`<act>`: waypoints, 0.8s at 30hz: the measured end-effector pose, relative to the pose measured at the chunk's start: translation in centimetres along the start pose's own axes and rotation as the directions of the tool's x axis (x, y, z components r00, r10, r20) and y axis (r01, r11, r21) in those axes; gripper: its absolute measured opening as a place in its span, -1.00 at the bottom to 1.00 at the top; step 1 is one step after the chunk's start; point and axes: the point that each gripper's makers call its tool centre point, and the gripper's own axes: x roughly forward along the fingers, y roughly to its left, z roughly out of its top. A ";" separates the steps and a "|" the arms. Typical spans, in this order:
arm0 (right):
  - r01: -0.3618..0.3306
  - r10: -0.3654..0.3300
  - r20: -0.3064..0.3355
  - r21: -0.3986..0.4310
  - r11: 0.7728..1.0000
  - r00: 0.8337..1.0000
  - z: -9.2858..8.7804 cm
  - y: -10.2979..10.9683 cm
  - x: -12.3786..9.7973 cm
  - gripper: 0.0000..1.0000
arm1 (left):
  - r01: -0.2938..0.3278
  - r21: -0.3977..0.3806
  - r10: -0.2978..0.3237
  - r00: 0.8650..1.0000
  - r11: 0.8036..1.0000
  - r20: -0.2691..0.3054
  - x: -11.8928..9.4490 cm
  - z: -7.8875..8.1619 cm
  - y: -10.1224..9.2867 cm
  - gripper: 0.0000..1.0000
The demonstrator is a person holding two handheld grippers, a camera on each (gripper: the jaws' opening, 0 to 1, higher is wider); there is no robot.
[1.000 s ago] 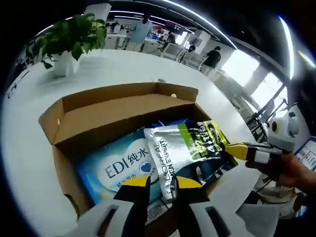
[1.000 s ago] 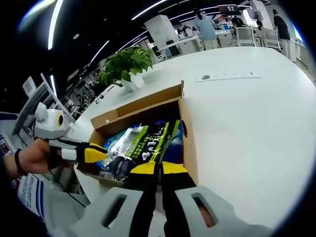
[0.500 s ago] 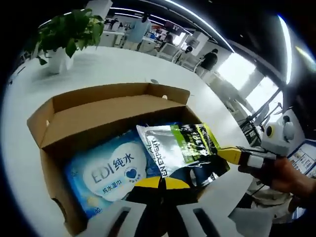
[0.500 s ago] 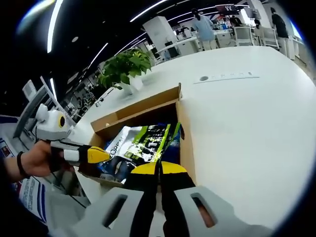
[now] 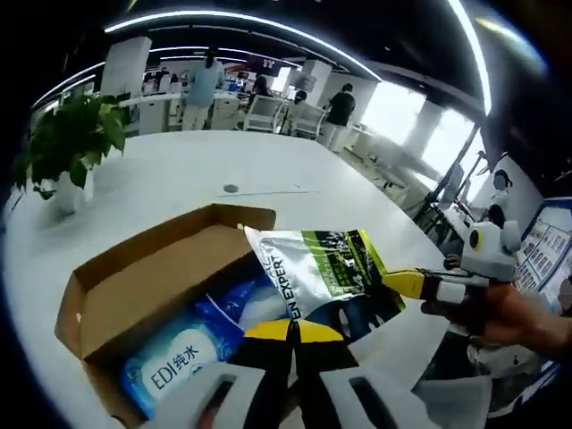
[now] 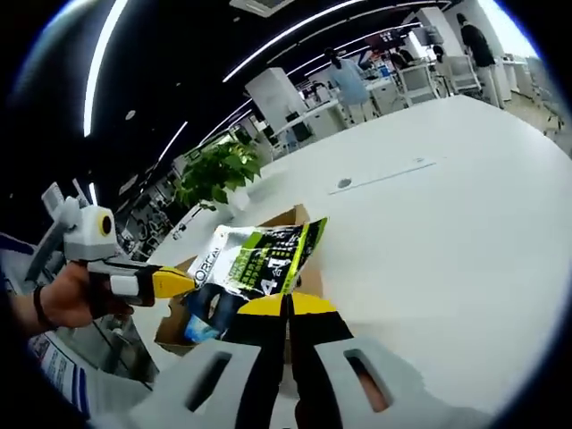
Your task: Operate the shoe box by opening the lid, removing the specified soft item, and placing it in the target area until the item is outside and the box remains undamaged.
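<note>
Both the left gripper (image 5: 295, 329) and right gripper (image 6: 288, 306) pinched the pouch (image 5: 323, 268) above the open box (image 5: 134, 290), where uneven pulling risked tearing it or dropping it back in.

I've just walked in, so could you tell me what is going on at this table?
A person is using two handheld grippers to lift a silver and green pouch out of an open cardboard box on the white table. The left gripper and the right gripper are each shut on an edge of it. The pouch hangs above the box, where a blue wipes pack remains.
</note>
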 end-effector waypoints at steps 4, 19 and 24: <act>0.030 -0.030 0.024 0.027 0.999 0.999 0.2 -1.9 -1.5 -1.00 | 0.024 0.042 -0.023 1.000 0.999 -0.016 1.5 0.5 -1.8 -1.00; 0.144 -0.155 0.085 0.119 0.982 0.984 1.0 -9.5 -6.8 -1.00 | 0.133 0.182 -0.116 0.988 0.974 -0.102 8.1 1.6 -8.7 -1.00; 0.170 -0.183 0.084 0.141 0.975 0.980 0.7 -11.5 -7.6 -1.00 | 0.154 0.201 -0.129 0.983 0.967 -0.132 9.8 1.5 -10.0 -1.00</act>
